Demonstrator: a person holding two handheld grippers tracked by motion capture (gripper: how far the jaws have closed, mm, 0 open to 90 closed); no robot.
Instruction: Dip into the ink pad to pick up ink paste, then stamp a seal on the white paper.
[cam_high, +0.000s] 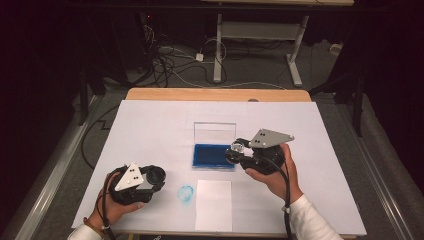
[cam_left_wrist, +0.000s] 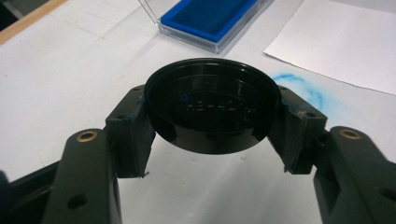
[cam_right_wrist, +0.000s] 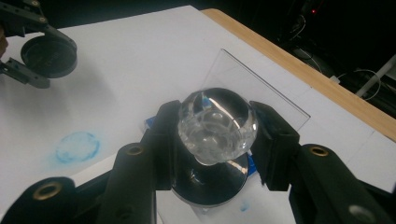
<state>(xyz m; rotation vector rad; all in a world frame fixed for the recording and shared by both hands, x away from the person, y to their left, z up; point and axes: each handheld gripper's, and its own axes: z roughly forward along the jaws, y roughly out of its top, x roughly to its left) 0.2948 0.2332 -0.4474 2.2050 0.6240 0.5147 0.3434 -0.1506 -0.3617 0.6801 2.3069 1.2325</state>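
Observation:
A shallow black round cap (cam_left_wrist: 212, 107) sits between the jaws of my left gripper (cam_left_wrist: 211, 133), which is shut on it just above the white table cover; in the high view this gripper (cam_high: 154, 176) is at the front left. My right gripper (cam_right_wrist: 215, 140) is shut on the clear glass-like ball (cam_right_wrist: 217, 122) of a stamp with a black disc base (cam_right_wrist: 210, 182). In the high view the right gripper (cam_high: 237, 150) holds the stamp at the right edge of the blue ink pad (cam_high: 212, 155).
The ink pad lies in a clear case whose lid (cam_high: 215, 131) stands open behind it. A white paper sheet (cam_high: 214, 205) lies near the front edge. A round blue ink smudge (cam_high: 186, 194) marks the table cover between the sheet and the left gripper.

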